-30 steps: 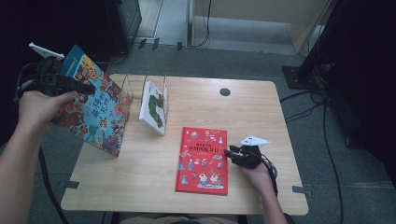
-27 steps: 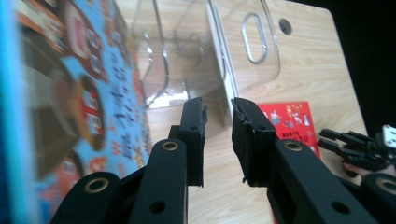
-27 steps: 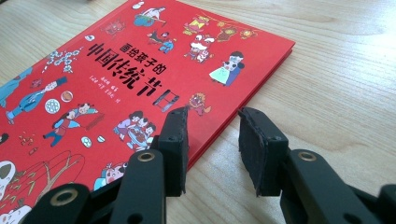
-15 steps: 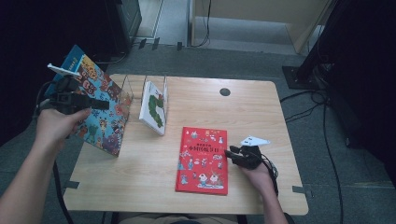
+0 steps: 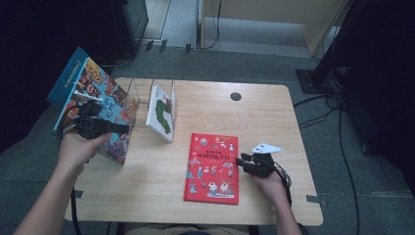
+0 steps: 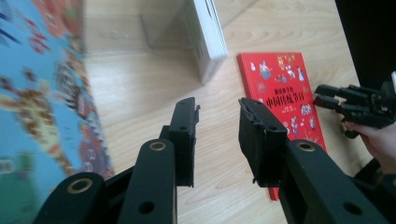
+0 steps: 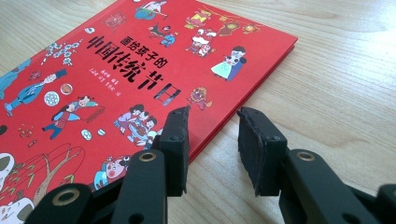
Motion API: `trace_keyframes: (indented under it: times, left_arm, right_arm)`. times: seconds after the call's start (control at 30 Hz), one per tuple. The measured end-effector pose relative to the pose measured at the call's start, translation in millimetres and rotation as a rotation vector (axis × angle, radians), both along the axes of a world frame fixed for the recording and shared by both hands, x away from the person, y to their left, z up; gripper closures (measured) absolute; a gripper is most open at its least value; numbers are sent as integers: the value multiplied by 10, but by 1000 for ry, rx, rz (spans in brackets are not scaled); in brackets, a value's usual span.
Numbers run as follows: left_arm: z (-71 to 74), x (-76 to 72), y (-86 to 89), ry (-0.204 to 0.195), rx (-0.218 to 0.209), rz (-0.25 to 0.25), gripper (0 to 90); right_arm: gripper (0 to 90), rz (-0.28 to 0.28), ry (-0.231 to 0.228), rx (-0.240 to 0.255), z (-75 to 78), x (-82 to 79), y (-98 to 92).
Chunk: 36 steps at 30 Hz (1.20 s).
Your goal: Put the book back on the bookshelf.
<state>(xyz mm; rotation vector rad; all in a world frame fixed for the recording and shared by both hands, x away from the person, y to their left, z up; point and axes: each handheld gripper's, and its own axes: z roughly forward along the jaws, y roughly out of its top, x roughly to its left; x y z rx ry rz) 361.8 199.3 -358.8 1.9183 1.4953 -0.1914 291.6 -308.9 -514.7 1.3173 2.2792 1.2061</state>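
- At the table's left edge we see the left gripper [image 5: 105, 128] beside the tilted, colourful picture book [image 5: 95, 107]. Its jaws have just been opening and stand apart with nothing between them. In the left gripper view, the left gripper [image 6: 217, 122] has the book's blue cover [image 6: 37, 107] just off its left jaw, clear of the pad.
- Ahead of those jaws, a white book [image 6: 205, 32] stands upright in a clear rack [image 5: 132, 98], and the red book [image 6: 285, 102] lies beyond on the wood.
- We find the right gripper [image 5: 241, 160] resting at the red book's [image 5: 213, 168] right edge, its jaws parted and gripping nothing.
- In the right gripper view, the right gripper [image 7: 212, 119] straddles that edge: the left jaw sits over the red cover [image 7: 121, 79], the right over bare table [image 7: 336, 84]. We cannot tell whether the pads touch the book.
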Motion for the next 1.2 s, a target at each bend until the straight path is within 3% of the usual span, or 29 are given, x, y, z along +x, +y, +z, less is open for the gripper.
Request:
trace_keyframes:
  times: [0.13,0.37,0.67,1.0,1.07,1.2]
  left_arm:
    - [-156,-46,-168,-3,15,-38,657]
    - [-415,-65,-464,1,5,-99,657]
    - [-662,-67,-825,-24,-4,-174,638]
    - [-910,-61,-1158,-39,27,-247,612]
    - [-971,-59,-1214,-46,69,-255,601]
    - [-1083,-65,-1310,-39,38,-273,596]
  right_arm:
    - [634,-4,4,-1,3,-3,1]
    - [628,-12,6,3,0,-33,-5]
    - [625,-28,19,-3,-17,-99,-49]
    - [603,-45,28,-10,-39,-188,-68]
    - [591,-51,28,-2,-40,-203,-70]
    - [544,-70,27,-8,-39,-224,-35]
